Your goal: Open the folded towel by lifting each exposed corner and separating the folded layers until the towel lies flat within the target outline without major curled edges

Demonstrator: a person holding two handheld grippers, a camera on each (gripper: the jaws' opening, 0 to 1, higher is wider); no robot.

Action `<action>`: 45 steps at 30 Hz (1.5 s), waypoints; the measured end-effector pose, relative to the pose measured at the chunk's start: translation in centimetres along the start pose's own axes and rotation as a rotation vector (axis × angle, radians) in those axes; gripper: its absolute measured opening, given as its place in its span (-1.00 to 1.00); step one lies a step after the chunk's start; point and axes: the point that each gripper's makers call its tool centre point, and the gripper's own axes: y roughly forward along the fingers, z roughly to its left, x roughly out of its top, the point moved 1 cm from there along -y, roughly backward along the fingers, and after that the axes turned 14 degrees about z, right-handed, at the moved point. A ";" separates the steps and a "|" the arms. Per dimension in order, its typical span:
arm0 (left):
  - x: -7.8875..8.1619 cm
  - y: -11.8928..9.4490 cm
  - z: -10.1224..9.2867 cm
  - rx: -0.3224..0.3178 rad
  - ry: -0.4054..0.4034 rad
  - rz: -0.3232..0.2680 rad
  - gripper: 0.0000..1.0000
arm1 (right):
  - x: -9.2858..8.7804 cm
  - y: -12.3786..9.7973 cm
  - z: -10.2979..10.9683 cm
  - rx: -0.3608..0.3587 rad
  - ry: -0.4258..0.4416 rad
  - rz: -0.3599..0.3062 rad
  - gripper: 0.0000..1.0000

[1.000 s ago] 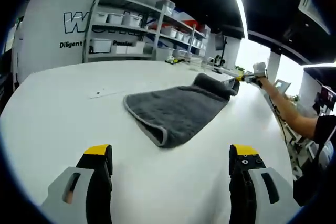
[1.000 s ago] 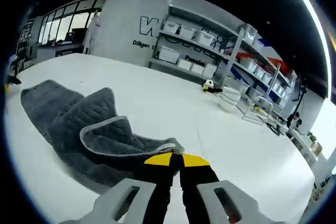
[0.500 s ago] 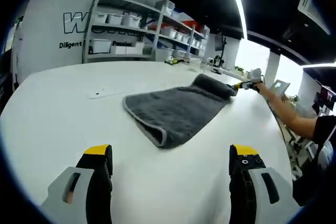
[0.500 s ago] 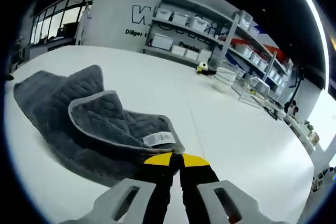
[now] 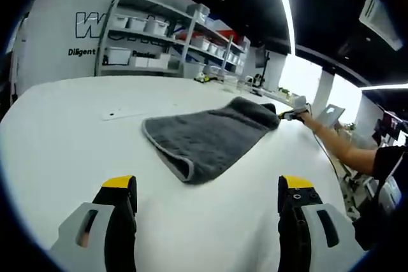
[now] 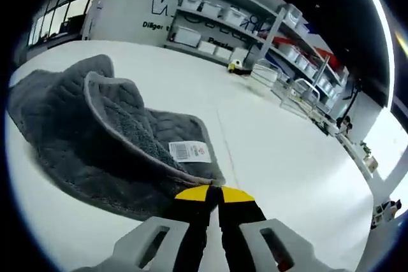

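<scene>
A dark grey towel with a pale hem lies folded on the white table. In the left gripper view my left gripper is open above bare table, short of the towel's near corner. At the towel's far end the right gripper holds the lifted layer, with a person's arm behind it. In the right gripper view my right gripper is shut on the towel's corner. The top layer is peeled back and shows a white label.
Metal shelves with white bins stand against the far wall beyond the table. A small yellow object sits near the table's far edge. The table's right edge runs past the person's arm.
The right gripper has pulled the towel's top layer further back, so the label side lies more open. The left gripper has barely moved.
</scene>
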 end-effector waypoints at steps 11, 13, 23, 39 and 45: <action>0.5 0.1 0.8 -0.001 -0.008 -0.002 0.80 | -0.2 1.5 -2.4 -0.056 -0.006 0.037 -0.98; 0.3 0.1 0.7 0.002 -0.007 -0.001 0.80 | -0.3 1.5 -2.7 -0.062 0.003 0.041 -0.98; 0.3 0.2 0.7 0.004 -0.013 0.002 0.80 | -0.2 -0.4 -3.2 -0.103 -0.016 0.037 -0.50; 0.1 0.4 0.6 0.012 -0.013 0.011 0.79 | 1.4 -5.7 1.8 0.090 -0.052 -0.056 0.17; 0.3 0.4 1.0 0.012 -0.016 0.011 0.79 | 1.3 -8.0 5.6 0.171 -0.085 -0.066 0.44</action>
